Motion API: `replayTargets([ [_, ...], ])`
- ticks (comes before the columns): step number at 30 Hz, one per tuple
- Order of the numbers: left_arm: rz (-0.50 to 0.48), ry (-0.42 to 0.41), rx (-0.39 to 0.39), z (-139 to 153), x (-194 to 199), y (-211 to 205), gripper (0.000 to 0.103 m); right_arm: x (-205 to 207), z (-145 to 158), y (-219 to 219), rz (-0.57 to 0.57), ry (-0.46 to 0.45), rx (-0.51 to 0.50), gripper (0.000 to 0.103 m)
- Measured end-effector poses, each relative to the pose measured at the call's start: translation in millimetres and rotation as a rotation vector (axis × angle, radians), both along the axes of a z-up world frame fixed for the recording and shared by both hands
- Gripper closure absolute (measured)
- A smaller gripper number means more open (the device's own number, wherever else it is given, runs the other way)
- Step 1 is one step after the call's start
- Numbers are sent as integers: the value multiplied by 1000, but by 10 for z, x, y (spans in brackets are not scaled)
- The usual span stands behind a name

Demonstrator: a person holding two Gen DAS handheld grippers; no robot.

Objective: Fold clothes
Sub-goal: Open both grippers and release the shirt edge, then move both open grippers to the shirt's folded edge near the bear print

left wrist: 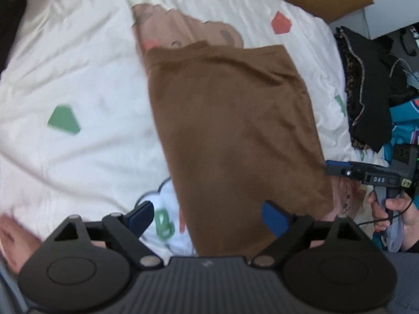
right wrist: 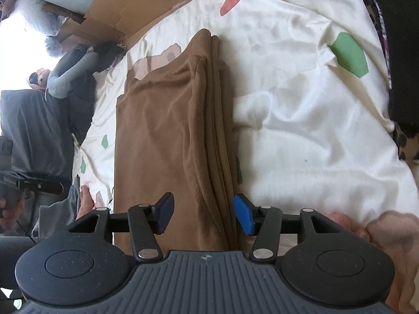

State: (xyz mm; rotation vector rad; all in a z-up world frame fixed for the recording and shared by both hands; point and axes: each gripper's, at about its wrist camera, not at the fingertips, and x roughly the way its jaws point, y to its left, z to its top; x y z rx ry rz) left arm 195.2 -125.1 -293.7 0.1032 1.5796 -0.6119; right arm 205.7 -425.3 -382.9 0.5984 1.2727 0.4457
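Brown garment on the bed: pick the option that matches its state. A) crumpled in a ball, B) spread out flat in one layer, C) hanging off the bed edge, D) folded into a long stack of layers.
D: the brown garment lies on the white bedcover as a long strip, with several stacked folded edges showing along one side.

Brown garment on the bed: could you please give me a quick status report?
Left gripper open, empty. Right gripper open, straddling the folded edge. Brown garment folded flat on the white bedspread. Nothing in the way.
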Motion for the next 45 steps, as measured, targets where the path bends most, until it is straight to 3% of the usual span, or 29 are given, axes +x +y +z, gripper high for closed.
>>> replayTargets([
  [5,-76,-42,-6,-109,84,-82,12,101,-63,76,-1,-16,-25,43],
  [19,12,-63,-71,-469,195,86,12,201,-260,12,-54,14,-113,44],
  [26,27,-91,-103,-564,257,129,12,196,-130,25,-35,0,-88,43],
  [32,54,-128,-151,-469,445,92,12,259,68,74,-63,-90,-35,43],
  [40,80,-136,-193,-525,533,31,12,429,30,294,-26,-132,-96,44],
  [45,77,-145,-198,-626,562,6,12,483,-103,278,-20,-119,-206,45],
])
